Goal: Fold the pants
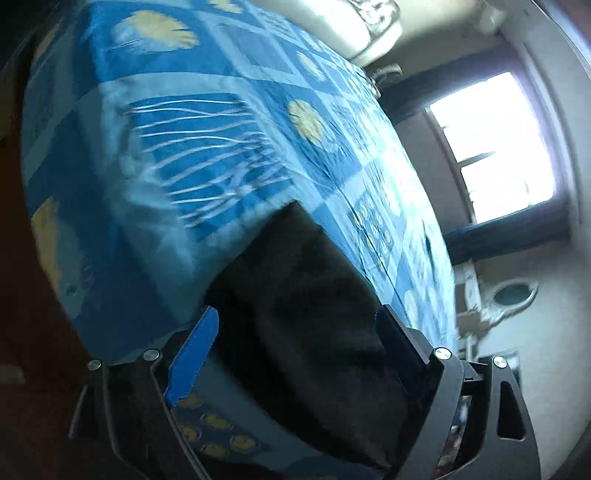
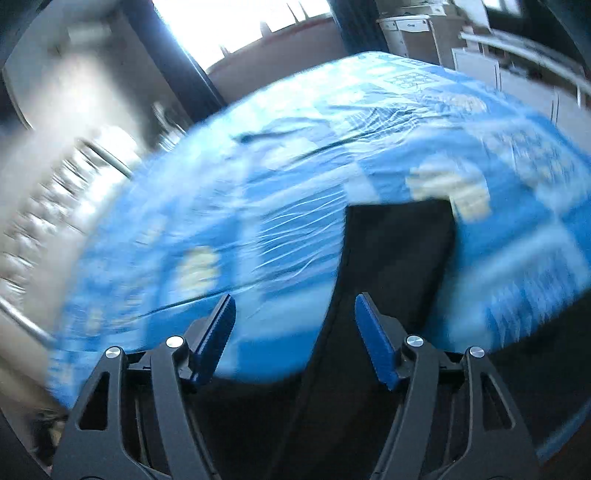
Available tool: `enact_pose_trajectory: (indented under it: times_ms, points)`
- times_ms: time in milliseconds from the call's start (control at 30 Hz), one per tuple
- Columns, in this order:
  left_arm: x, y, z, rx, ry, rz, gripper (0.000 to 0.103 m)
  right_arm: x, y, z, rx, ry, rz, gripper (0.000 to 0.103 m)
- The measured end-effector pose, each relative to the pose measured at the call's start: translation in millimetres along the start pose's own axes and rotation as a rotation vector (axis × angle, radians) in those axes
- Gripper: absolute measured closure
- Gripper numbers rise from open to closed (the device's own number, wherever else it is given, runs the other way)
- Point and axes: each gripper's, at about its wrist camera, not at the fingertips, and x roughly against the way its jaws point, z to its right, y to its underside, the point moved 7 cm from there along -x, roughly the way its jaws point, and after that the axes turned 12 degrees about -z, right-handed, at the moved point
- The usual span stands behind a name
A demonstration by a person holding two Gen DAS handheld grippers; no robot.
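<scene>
The black pants (image 1: 314,273) lie as a long dark strip on a bed covered by a blue patterned sheet (image 1: 177,147). My left gripper (image 1: 297,314) hovers over the near end of the strip, its jaws spread wide to either side of the cloth and its pads clear of it. In the blurred right wrist view the pants (image 2: 399,254) show a squared far edge and run down past the right finger (image 2: 373,332). My right gripper (image 2: 295,299) is open with nothing pinched, hanging over the sheet (image 2: 258,206) just left of the strip.
A bright window (image 1: 495,147) stands beyond the bed's far side, with a pale headboard or cushion (image 1: 369,26) at one end. White cabinets (image 2: 410,33) and a rail line the wall behind the bed. A metal rack (image 2: 55,206) is smeared at the left.
</scene>
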Motion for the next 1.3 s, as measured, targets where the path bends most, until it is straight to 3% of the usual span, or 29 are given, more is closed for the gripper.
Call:
enact_pose_trajectory:
  times_ms: [233, 300, 333, 400, 467, 567, 733, 800, 933, 1133, 1300]
  points:
    - [-66, 14, 29, -0.006, 0.001, -0.106, 0.017, -107, -49, 7, 0.081, 0.401, -0.183, 0.036]
    - [-72, 15, 35, -0.038, -0.041, -0.093, 0.017, -125, -46, 14, 0.087, 0.442, -0.24, 0.036]
    - [-72, 19, 37, -0.062, -0.059, -0.088, 0.017, -130, -44, 20, 0.073, 0.426, -0.25, 0.037]
    - [-75, 22, 41, -0.104, -0.086, -0.082, 0.016, -127, -40, 33, 0.019, 0.363, -0.236, 0.053]
    - [-75, 24, 43, -0.119, -0.096, -0.08, 0.016, -116, -37, 42, 0.009, 0.3, -0.217, 0.094]
    - [-73, 26, 42, -0.106, -0.101, -0.075, 0.016, -82, -31, 56, -0.05, 0.151, -0.161, 0.096]
    - [-70, 34, 54, -0.103, -0.078, -0.086, 0.016, 12, -12, 89, -0.107, -0.051, 0.02, 0.096]
    - [-71, 42, 63, -0.127, -0.075, -0.092, 0.016, 57, 9, 116, -0.124, -0.09, 0.1, 0.096]
    - [-79, 60, 81, -0.169, -0.075, -0.119, 0.016, 109, 57, 171, -0.194, -0.14, 0.181, 0.096]
    - [-92, 92, 113, -0.232, -0.052, -0.16, 0.016, 116, 145, 252, -0.361, -0.187, 0.15, 0.096]
    - [-107, 119, 130, -0.243, -0.018, -0.196, 0.016, 92, 186, 285, -0.521, -0.311, 0.115, 0.095]
